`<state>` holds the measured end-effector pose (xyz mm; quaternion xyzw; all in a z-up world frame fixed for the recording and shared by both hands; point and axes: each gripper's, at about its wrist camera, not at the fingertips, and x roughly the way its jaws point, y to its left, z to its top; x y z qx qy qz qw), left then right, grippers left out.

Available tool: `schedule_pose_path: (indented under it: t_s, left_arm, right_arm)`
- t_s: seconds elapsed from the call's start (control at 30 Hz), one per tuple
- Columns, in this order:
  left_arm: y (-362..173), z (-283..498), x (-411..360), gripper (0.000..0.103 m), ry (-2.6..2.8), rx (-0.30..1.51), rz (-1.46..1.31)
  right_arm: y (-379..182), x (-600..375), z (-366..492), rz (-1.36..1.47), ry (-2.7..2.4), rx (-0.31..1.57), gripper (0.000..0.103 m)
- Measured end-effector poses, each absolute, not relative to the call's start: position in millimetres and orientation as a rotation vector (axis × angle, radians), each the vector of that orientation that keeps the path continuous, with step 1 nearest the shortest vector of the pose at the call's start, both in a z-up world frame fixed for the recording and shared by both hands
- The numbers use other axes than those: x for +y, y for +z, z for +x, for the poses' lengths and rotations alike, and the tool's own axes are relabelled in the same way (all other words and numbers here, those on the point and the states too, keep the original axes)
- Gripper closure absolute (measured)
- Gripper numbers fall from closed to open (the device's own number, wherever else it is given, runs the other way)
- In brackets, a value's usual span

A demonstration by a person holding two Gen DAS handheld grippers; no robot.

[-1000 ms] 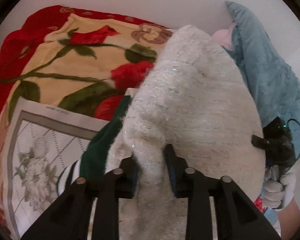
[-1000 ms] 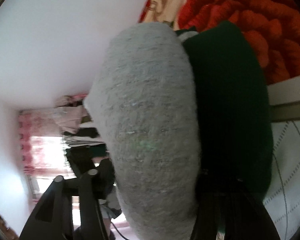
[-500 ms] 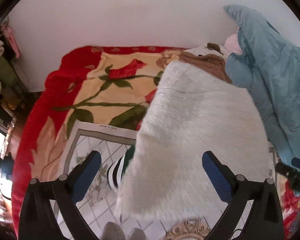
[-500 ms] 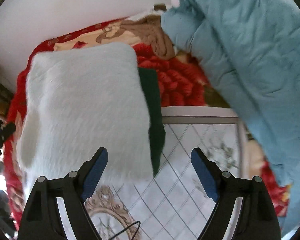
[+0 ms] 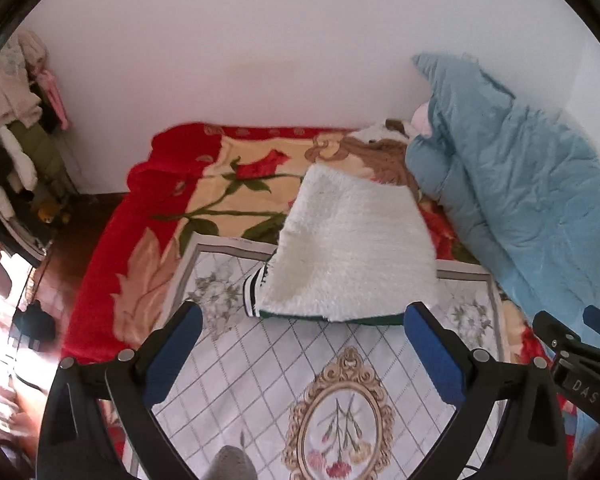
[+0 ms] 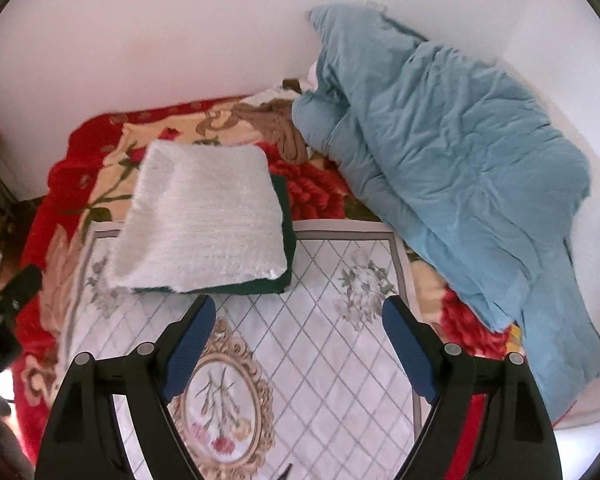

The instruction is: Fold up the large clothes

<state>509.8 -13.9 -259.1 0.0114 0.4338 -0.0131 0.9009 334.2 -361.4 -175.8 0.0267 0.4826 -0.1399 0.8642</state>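
A folded garment, white fleece lining [image 5: 352,248] up with dark green cloth [image 5: 380,321] under its near edge, lies on the bed across the far end of a white patterned mat [image 5: 284,364]. It also shows in the right wrist view [image 6: 204,228], with the green edge [image 6: 288,240] on its right. My left gripper [image 5: 302,318] is open and empty, held back above the mat just short of the garment. My right gripper [image 6: 298,314] is open and empty, also above the mat [image 6: 320,360], near the garment's right corner.
A red and cream rose blanket [image 5: 220,184] covers the bed under the mat. A crumpled blue duvet [image 6: 440,168] is piled along the right by the white wall. Hanging clothes [image 5: 8,92] and dark floor [image 5: 72,232] are at far left.
Both grippers let go of the garment and opened, then pulled back and up. The garment dropped flat onto the bed in a folded stack.
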Motion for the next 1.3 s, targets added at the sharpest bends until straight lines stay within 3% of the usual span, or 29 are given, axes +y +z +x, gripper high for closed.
schedule_pose_path:
  t_s: [0.6, 0.9, 1.3]
  left_arm:
    - [-104, 340, 6, 0.0, 0.001, 0.827, 0.047]
    - [-66, 296, 8, 0.0, -0.028, 0.865, 0.046]
    - [-54, 269, 14, 0.0, -0.027, 0.823, 0.045]
  right_arm:
    - [31, -306, 129, 0.041, -0.281, 0.856, 0.016]
    - [79, -296, 79, 0.028, -0.286, 0.839, 0.016]
    - [98, -291, 55, 0.007, -0.292, 0.836, 0.016]
